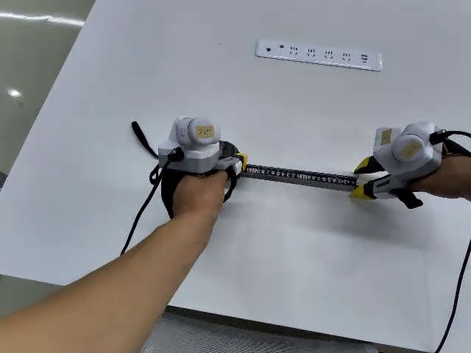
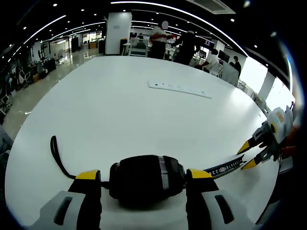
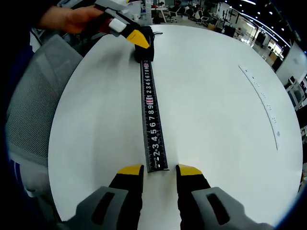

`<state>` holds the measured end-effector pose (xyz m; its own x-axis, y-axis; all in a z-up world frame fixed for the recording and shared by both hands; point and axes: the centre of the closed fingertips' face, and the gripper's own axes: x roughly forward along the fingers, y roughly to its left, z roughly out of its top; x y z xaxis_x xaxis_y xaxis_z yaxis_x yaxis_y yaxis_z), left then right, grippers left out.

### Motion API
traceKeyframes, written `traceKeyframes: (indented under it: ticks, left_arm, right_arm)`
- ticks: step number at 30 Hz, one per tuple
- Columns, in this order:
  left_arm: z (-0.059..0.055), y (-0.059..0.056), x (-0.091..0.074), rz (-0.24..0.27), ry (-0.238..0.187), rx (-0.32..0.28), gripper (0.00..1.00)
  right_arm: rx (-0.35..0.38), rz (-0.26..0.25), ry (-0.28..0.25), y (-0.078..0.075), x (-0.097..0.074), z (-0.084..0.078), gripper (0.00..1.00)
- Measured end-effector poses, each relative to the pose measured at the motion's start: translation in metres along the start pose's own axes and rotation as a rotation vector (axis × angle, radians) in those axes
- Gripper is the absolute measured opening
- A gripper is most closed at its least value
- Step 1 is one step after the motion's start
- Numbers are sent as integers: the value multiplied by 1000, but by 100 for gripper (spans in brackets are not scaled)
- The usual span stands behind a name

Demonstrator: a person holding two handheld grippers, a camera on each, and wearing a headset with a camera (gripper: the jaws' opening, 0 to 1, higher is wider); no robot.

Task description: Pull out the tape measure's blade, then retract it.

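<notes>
The left tongs (image 2: pixel 143 174) are closed on the black case of the tape measure (image 2: pixel 146 184), which lies on the white tabletop (image 1: pixel 221 95). Its blade (image 3: pixel 151 115) is pulled out flat across the tabletop. The blade's end lies between the open jaws of the right tongs (image 3: pixel 159 170).

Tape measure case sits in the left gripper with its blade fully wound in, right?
No. The left gripper does hold the tape measure case, but the blade is pulled out, reaching the right gripper, as the right gripper view shows.
</notes>
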<state>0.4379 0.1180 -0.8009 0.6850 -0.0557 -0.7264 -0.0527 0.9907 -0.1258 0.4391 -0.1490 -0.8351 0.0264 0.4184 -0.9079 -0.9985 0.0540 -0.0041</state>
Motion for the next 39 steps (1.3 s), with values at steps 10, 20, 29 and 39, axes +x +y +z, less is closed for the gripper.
traceKeyframes:
  ticks: [10, 20, 29, 39]
  left_arm:
    - [-1, 0, 0, -3, -4, -12, 67]
    - [-2, -1, 0, -4, -8, -17, 67]
    - [-2, -3, -1, -12, -23, -16, 63]
    - [-2, -4, 0, -15, -30, -13, 61]
  right_arm:
    - [-50, 18, 8, 0, 1, 2, 17]
    - [-96, 34, 18, 3, 2, 2, 13]
    - [-121, 47, 25, 4, 3, 2, 12]
    - [-118, 43, 25, 3, 2, 1, 11]
